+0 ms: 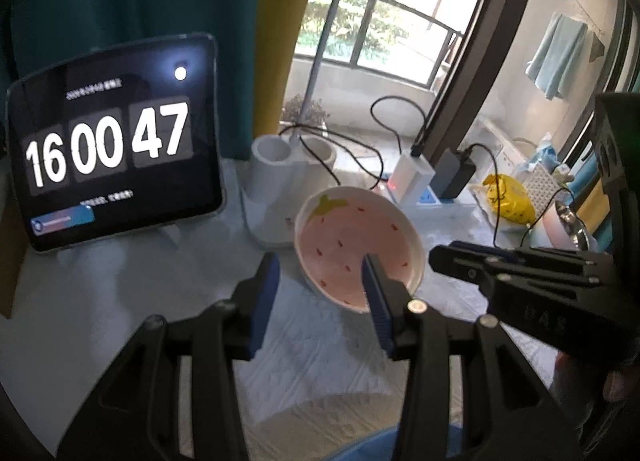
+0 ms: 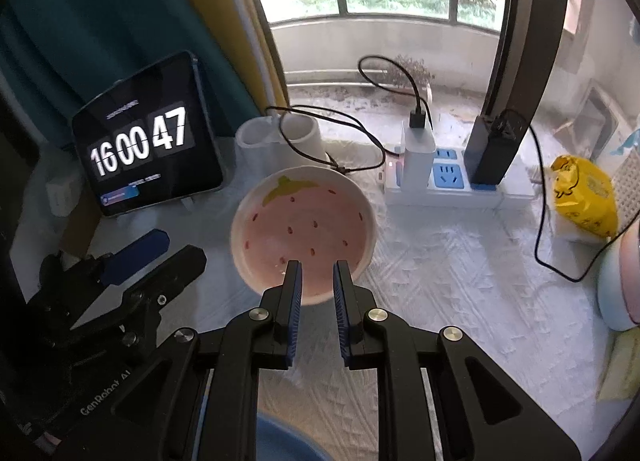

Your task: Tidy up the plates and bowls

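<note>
A pink strawberry-patterned bowl [image 1: 352, 237] [image 2: 304, 237] sits on the white cloth, in front of a white two-cup holder. My left gripper [image 1: 320, 281] [image 2: 180, 247] is open; its right finger overlaps the bowl's near side and its left finger is off the rim, over the cloth. My right gripper [image 2: 318, 281] [image 1: 440, 257] hovers at the bowl's near rim with its blue pads a narrow gap apart and nothing pinched between them. A blue dish edge [image 2: 280, 437] [image 1: 384, 445] shows at the bottom, mostly hidden under the grippers.
A tablet clock [image 1: 112, 145] [image 2: 144, 145] leans at the left. The white holder [image 1: 280, 181], a power strip [image 2: 444, 185] with chargers and loose cables lie behind the bowl. A yellow bag [image 2: 584, 197] and pastel dishes [image 2: 620, 281] stand at the right.
</note>
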Action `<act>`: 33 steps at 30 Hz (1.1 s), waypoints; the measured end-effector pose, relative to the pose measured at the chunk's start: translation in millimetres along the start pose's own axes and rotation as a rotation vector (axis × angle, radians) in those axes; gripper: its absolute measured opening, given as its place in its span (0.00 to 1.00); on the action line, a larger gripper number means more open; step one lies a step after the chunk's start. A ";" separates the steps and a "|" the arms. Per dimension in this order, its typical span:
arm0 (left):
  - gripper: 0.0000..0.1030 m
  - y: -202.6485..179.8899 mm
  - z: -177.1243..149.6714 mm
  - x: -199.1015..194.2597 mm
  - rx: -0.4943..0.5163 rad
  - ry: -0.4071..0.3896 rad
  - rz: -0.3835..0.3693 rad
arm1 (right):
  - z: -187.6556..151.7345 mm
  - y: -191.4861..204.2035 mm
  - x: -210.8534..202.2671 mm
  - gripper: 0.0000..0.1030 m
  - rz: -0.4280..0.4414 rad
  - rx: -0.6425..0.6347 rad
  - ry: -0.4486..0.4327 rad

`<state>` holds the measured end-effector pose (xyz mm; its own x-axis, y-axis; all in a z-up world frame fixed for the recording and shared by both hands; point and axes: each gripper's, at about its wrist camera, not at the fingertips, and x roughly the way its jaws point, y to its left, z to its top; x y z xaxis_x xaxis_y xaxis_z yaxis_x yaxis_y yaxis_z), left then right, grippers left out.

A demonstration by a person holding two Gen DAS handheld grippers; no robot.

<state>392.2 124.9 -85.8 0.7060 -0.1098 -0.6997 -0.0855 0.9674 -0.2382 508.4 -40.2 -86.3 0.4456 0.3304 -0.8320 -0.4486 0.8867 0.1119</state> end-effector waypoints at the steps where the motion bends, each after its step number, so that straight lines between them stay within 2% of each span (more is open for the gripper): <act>1: 0.43 0.5 -0.3 6.1 -0.002 0.011 0.000 | 1.7 -3.3 3.8 0.17 -0.001 0.011 0.005; 3: 0.43 1.6 0.0 15.0 -0.009 0.026 0.003 | 5.0 -11.5 12.9 0.17 0.000 0.044 0.019; 5: 0.43 2.8 -0.1 25.5 -0.016 0.044 0.013 | 7.2 -18.1 20.3 0.26 0.005 0.068 0.032; 10: 0.43 3.1 -1.7 43.5 -0.017 0.085 0.012 | 10.8 -31.1 37.8 0.27 0.001 0.103 0.051; 21: 0.43 -1.5 0.0 65.1 0.013 0.119 0.042 | 12.5 -42.8 70.6 0.27 0.011 0.143 0.101; 28: 0.42 2.3 -4.5 84.9 -0.012 0.165 0.016 | 8.3 -43.3 90.3 0.27 0.034 0.149 0.130; 31: 0.37 3.7 -4.7 85.9 -0.015 0.157 0.004 | 8.3 -40.0 89.4 0.22 0.031 0.119 0.118; 33: 0.30 1.2 -5.1 85.4 0.000 0.153 0.000 | 9.1 -36.1 89.1 0.17 0.041 0.100 0.114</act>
<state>448.7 115.5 -149.3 0.5908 -0.1432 -0.7940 -0.0855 0.9675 -0.2381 571.4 -39.9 -159.5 0.3348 0.3334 -0.8813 -0.3824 0.9029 0.1964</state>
